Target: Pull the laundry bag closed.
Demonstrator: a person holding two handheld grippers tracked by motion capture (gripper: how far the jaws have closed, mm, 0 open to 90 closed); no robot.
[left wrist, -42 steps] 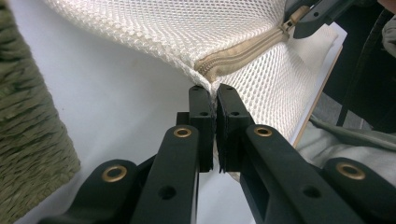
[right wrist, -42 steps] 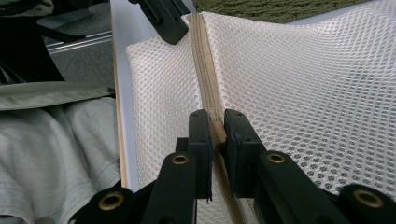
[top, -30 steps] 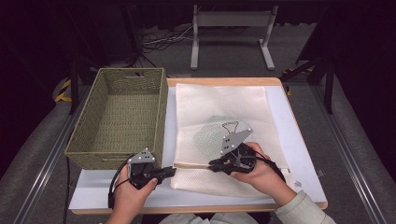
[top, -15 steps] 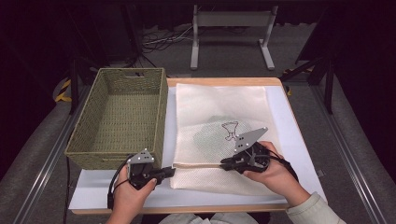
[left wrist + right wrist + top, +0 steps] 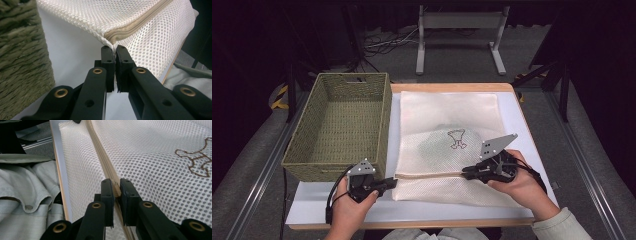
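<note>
I have the left claw clamped on the corner of the white mesh zippered laundry bag; my right claw is clamped on its beige zipper, farther along the desk.

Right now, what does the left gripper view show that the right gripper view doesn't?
Left gripper view alone: the woven basket's wall and the mesh bag's corner, where the zipper ends, pinched by the left gripper. Right gripper view alone: a brown embroidered figure, grey clothing past the table edge, and the right gripper shut on the zipper partway along. Both: the mesh bag on the white table.
</note>
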